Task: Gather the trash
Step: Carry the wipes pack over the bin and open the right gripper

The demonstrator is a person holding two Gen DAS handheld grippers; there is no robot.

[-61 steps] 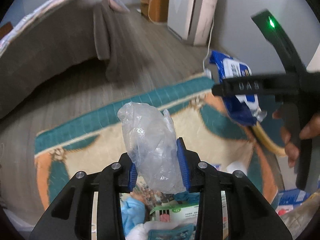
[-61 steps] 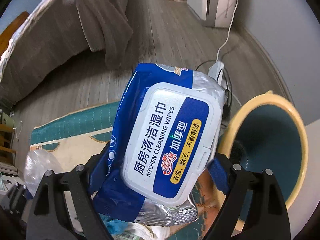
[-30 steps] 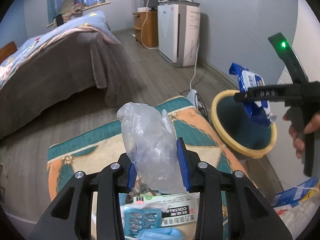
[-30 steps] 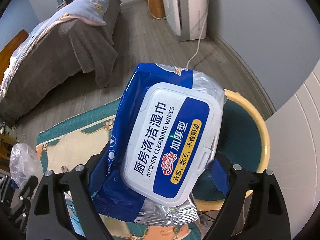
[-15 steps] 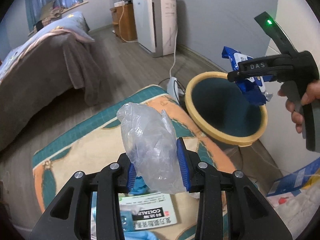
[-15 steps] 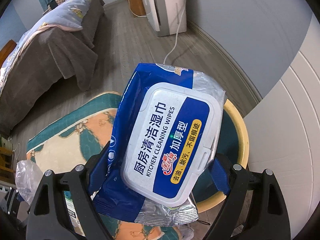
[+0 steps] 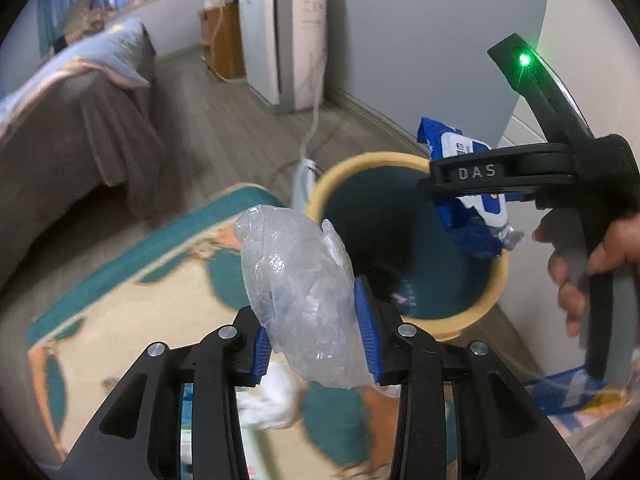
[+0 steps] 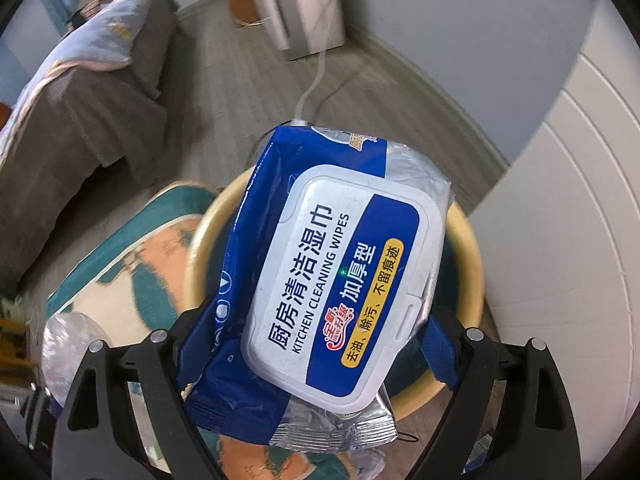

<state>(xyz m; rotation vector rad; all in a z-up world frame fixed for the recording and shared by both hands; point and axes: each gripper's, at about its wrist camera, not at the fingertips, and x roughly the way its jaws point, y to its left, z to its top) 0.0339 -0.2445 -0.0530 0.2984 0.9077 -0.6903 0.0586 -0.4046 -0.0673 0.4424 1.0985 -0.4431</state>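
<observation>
While both wrist views look steeply down, the floor (image 7: 240,120) reads as grey wood planks running to a grey wall (image 7: 420,40) at the top of each frame. At upper left in both views stands a bed (image 7: 72,128) with a brown cover and a light blue quilt. At upper centre stands a white appliance (image 7: 280,40), with a wooden cabinet (image 7: 224,36) to its left. A white cable (image 7: 314,120) runs from the appliance down to a power strip (image 7: 304,180) on the floor. A white panelled surface (image 8: 560,200) fills the right side of the right wrist view.

A rug (image 7: 160,280) in teal, orange and cream covers the lower left of both frames. Blurred packaging lies on it along the bottom edge.

A bin (image 7: 472,320), with a yellow rim and dark teal inside, stands at the rug's right edge, just beside the power strip. A few small scraps show at its bottom; they cannot be identified.

The left gripper (image 7: 316,336) pinches a crumpled clear bag (image 7: 300,288) between its blue pads, at centre frame, near the bin's left rim.

The right gripper (image 8: 316,356) clamps a blue wipes pack (image 8: 340,280) across its width, label facing the camera. The pack hangs over the bin opening. In the left wrist view, a hand (image 7: 592,252) grips the right gripper's handle at right.
</observation>
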